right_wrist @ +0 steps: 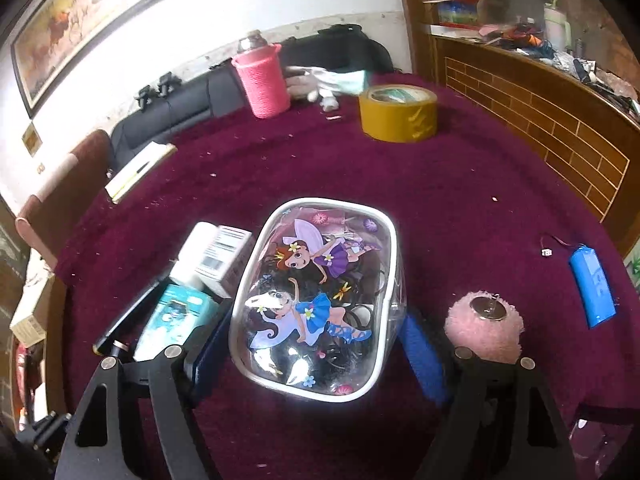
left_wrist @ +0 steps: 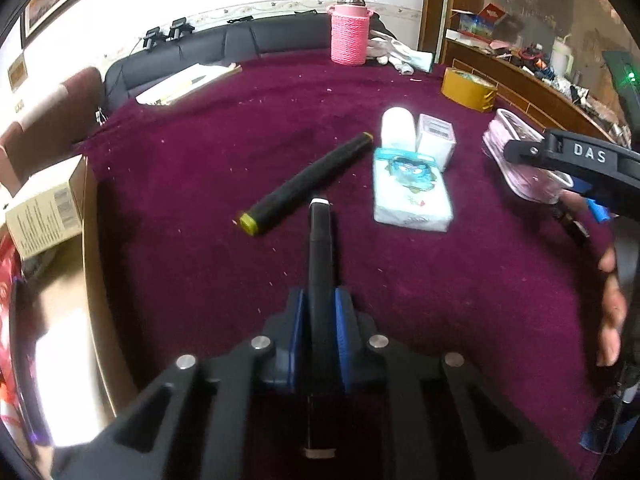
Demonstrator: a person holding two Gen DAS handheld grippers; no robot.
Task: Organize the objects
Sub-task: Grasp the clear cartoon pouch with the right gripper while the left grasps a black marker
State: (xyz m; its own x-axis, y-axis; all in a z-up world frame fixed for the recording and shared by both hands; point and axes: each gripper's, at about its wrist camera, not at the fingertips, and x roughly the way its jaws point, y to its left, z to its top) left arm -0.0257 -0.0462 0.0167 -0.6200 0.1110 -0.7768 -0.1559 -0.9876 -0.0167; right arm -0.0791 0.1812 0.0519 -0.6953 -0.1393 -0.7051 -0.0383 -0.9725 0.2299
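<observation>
While both grippers hang over the dark red tablecloth [left_wrist: 200, 152], things lie thus:
Pouch: clear plastic pouch with cartoon fairies [right_wrist: 316, 300] lies flat on the cloth between the right gripper [right_wrist: 316, 344] fingers, which stand apart and do not press it.
Marker on cloth: long black marker with yellow-green caps [left_wrist: 306, 178] lies aslant, just beside the tissue pack [left_wrist: 412, 192].
Held marker: left gripper [left_wrist: 320, 320] is clamped on a black marker with white tip [left_wrist: 320, 248].

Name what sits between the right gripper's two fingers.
The clear cartoon-print pouch lies on the table between the fingers of the right gripper; the right wrist view shows it.
</observation>
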